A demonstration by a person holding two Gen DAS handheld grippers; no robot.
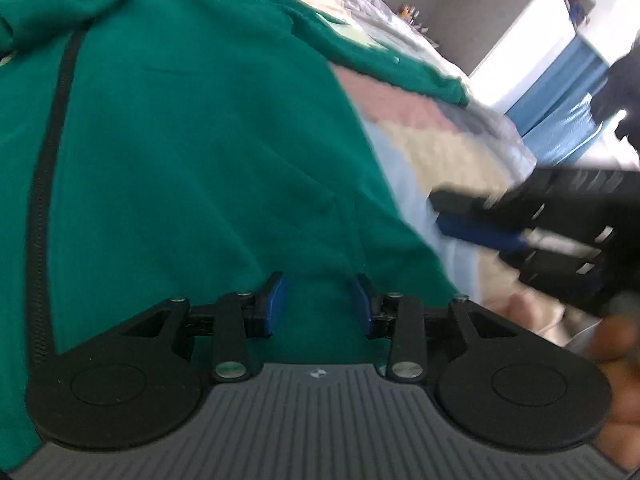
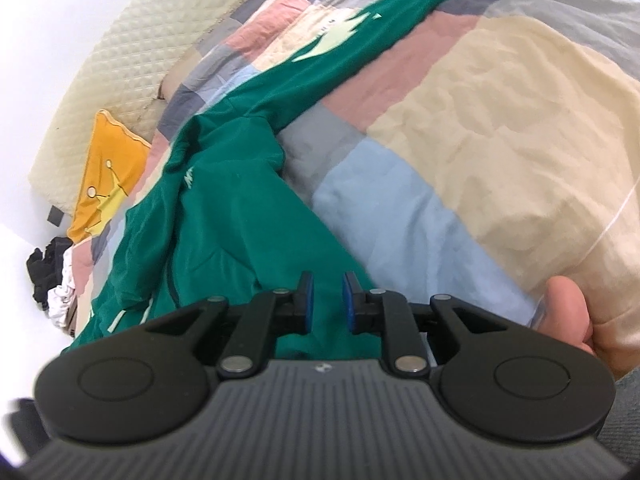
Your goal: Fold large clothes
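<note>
- The green jacket [image 1: 192, 152] lies spread on the patchwork quilt [image 2: 500, 128] of the bed, front up, with its black zipper [image 1: 52, 184] running the length of the body. It is not yet folded, so I judge I am at the very start.
- One sleeve [image 2: 360, 36] stretches away from the body across the quilt, its pale printed patch facing up. It will need bringing in over the body before any fold along the length.
- My left gripper [image 1: 318, 304] hangs over the near hem of the jacket, its blue pads standing moderately apart with green cloth visible in the gap. The pads do not press on anything; I hold them apart so they can take a pinch of the hem.
- My right gripper [image 2: 328, 304] sits over the near edge of the jacket on its side, jaws narrow but with a clear gap. Fabric shows between the pads, yet I cannot see them biting it, so I count it as holding nothing.
- Both tools point down at a slant toward the same hem, set apart, so that I can lift it evenly.
- A yellow cushion [image 2: 108, 176] lies beyond the jacket, well clear of the work.
</note>
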